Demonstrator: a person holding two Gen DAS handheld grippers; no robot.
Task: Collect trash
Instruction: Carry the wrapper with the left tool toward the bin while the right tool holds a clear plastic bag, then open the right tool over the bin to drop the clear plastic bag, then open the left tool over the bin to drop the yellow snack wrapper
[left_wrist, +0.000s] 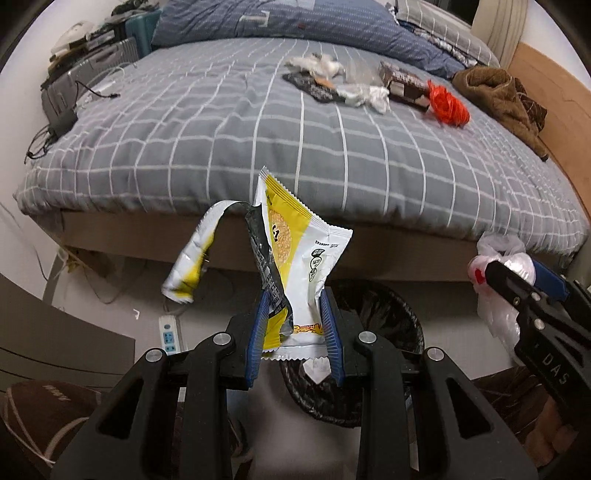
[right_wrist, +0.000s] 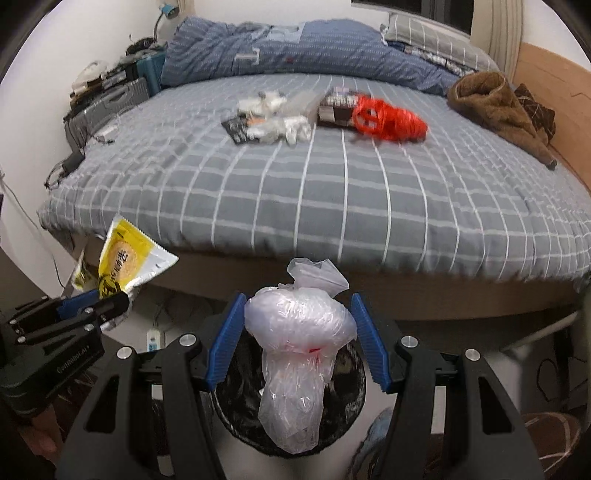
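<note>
**Both grippers loaded, bin directly below**

With both loads hanging over the bin, the drop is what I am lining up. My left gripper (left_wrist: 295, 328) is clenched on the torn yellow-and-white foil snack wrapper (left_wrist: 295, 258), whose long axis stands up and away from the jaws while a ripped strip droops to the left. My right gripper (right_wrist: 295, 339) has the knotted clear plastic bag of rubbish (right_wrist: 299, 347) between its blue ribbed pads (right_wrist: 225, 339); the bag bulges between them and hangs past them with its long axis pointing down, so I judge it gripped, though the contact on the right pad is hard to make out.

The relation that matters: the round black-lined waste bin (right_wrist: 347, 417) sits straight under both sets of jaws, slightly nearer the right hand's load, which already dangles into its mouth. Releasing should let both fall in; the light wrapper may flutter wide.

Readable writing is scarce: "DAS" on the right gripper's body as seen from the left wrist; the wrapper's print is too small for me.

Further off, on the grey checked bed cover (right_wrist: 369, 206), more rubbish waits: white crumpled tissues (right_wrist: 284, 129), a dark wrapper (right_wrist: 240, 129) and a red mesh bag (right_wrist: 388, 118).
</note>
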